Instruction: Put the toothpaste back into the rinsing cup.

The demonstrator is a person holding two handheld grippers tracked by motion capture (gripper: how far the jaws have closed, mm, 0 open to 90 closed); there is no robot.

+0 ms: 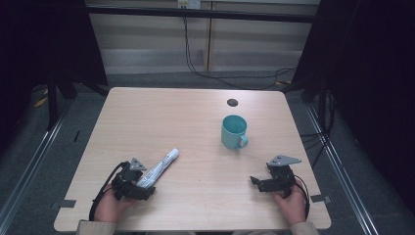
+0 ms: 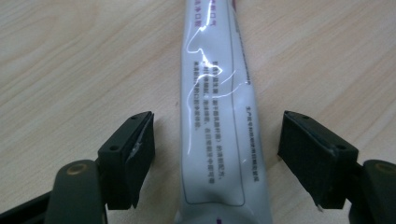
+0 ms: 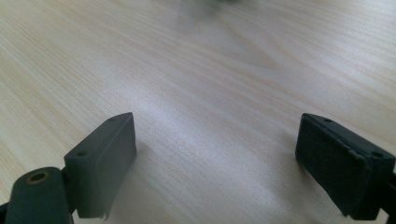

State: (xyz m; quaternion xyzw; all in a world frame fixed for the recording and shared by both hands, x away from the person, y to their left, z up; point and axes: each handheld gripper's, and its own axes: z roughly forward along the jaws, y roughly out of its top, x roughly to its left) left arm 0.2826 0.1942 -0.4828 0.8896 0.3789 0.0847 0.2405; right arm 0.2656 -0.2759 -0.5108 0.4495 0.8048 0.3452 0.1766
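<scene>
Currently, the white tube [image 2: 219, 116] lies flat on the tabletop [image 1: 195, 122], near its front left edge, between the spread jaws of the left hand-held gripper [image 2: 215, 154]; neither pad touches it. The right hand-held gripper [image 3: 215, 158] is released with nothing between its jaws, well apart from the teal mug [image 1: 234, 131]. The tube appears light, soft and glossy, so probably slippery. The flatter body near its crimped end looks the better hold; moderate pressure should avoid squeezing out contents.

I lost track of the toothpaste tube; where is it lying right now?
In the high view the toothpaste tube lies on the table's near-left part, between the open jaws of the left gripper, well left of the teal mug.
</scene>
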